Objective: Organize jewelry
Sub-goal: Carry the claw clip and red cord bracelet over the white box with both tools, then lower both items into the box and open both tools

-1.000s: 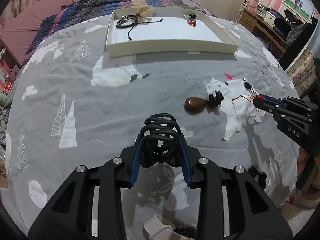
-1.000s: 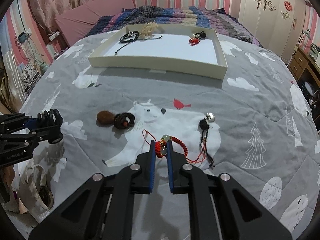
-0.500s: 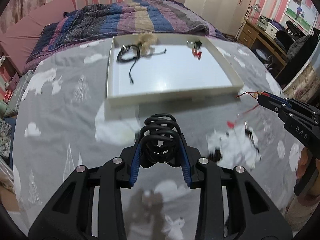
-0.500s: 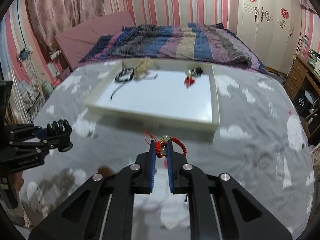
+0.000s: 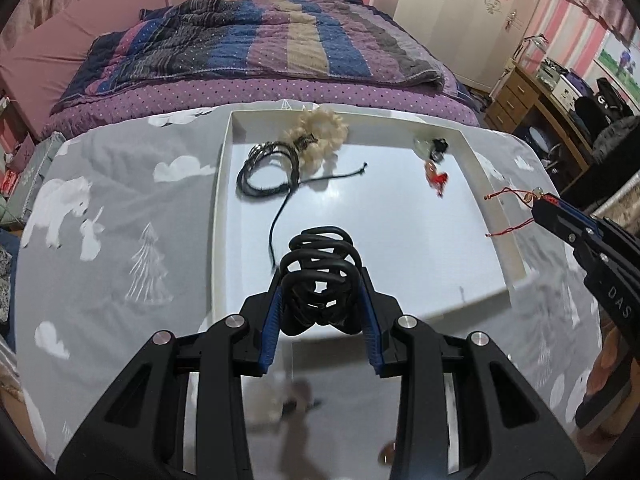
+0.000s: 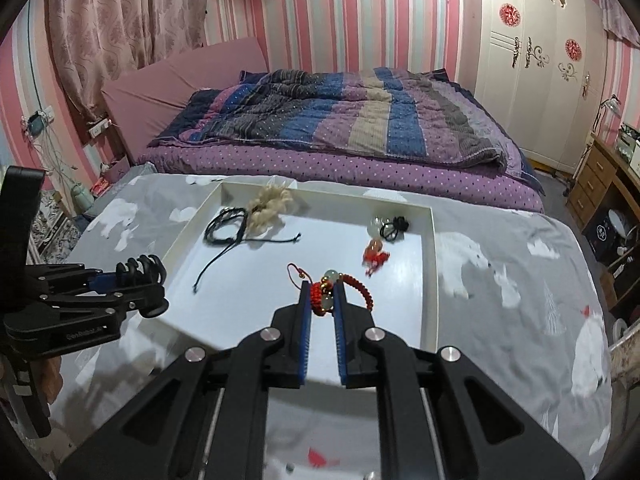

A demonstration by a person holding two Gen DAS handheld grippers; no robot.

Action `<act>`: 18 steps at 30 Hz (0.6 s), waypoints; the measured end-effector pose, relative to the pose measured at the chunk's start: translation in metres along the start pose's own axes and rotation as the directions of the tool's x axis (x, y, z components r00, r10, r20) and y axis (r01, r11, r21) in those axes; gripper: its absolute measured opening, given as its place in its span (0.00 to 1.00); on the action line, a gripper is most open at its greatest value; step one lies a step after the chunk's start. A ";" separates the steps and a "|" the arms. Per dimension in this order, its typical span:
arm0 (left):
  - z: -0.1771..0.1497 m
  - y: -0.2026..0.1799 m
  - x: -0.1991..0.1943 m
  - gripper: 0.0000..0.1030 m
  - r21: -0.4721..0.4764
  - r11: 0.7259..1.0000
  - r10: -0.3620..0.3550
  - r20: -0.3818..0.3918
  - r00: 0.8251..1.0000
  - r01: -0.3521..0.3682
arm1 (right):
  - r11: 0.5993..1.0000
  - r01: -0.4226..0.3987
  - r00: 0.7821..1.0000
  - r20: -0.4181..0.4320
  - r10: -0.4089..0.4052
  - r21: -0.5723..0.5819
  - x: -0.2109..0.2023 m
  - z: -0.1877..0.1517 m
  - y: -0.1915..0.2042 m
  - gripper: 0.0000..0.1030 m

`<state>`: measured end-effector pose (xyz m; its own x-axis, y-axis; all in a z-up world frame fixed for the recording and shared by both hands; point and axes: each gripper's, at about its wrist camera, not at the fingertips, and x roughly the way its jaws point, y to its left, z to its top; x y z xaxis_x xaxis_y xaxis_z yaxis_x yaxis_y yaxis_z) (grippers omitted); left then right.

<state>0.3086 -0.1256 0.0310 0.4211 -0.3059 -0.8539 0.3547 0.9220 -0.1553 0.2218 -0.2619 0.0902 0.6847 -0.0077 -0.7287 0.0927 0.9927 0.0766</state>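
Note:
My left gripper [image 5: 321, 300] is shut on a black claw hair clip [image 5: 320, 268] and holds it over the near edge of the white tray [image 5: 222, 216]. My right gripper [image 6: 323, 300] is shut on a red braided bracelet with pale beads [image 6: 352, 282] and holds it above the tray's near right part [image 6: 434, 280]. In the tray lie a black cord bracelet [image 5: 268, 168], a cream scrunchie [image 5: 324, 134], a red charm [image 5: 438, 178] and a black hair tie with a clear bead [image 5: 434, 146]. Each gripper shows in the other's view: the right one [image 5: 538, 202] at the tray's right edge, the left one [image 6: 158, 276] at its left edge.
The tray lies on a grey cloth with polar bears and trees [image 5: 120, 240]. Behind it is a bed with a striped quilt [image 6: 340, 120]. A wooden desk [image 5: 532, 96] stands at the right, a white wardrobe [image 6: 540, 60] at the back right.
Both grippers have lifted off the grey cloth and moved forward over the white tray, each still holding its piece. The loose items on the cloth have dropped out of view.

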 end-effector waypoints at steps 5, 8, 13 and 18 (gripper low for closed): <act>0.018 0.005 0.035 0.33 -0.026 1.000 -0.009 -0.026 1.000 0.008 | 1.000 0.020 0.999 -0.044 -0.020 -0.003 0.043 0.012 -0.004 0.10; 0.028 0.006 0.055 0.33 -0.034 0.999 -0.010 -0.039 0.999 0.009 | 1.000 0.031 0.997 -0.066 -0.031 0.001 0.065 0.015 -0.008 0.10; 0.041 0.003 0.078 0.33 -0.016 1.000 -0.001 -0.039 0.999 0.001 | 0.999 0.046 0.993 -0.112 -0.044 0.013 0.101 0.014 -0.017 0.10; 0.046 -0.002 0.093 0.33 -0.008 1.000 0.012 -0.051 0.999 -0.012 | 0.995 0.094 0.986 -0.140 -0.091 0.018 0.129 0.009 -0.027 0.10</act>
<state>0.3858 -0.1664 -0.0253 0.3821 -0.2824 -0.8799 0.3432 0.9274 -0.1487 0.3141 -0.2912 0.0008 0.5654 -0.0809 -0.8208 0.1699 0.9853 0.0199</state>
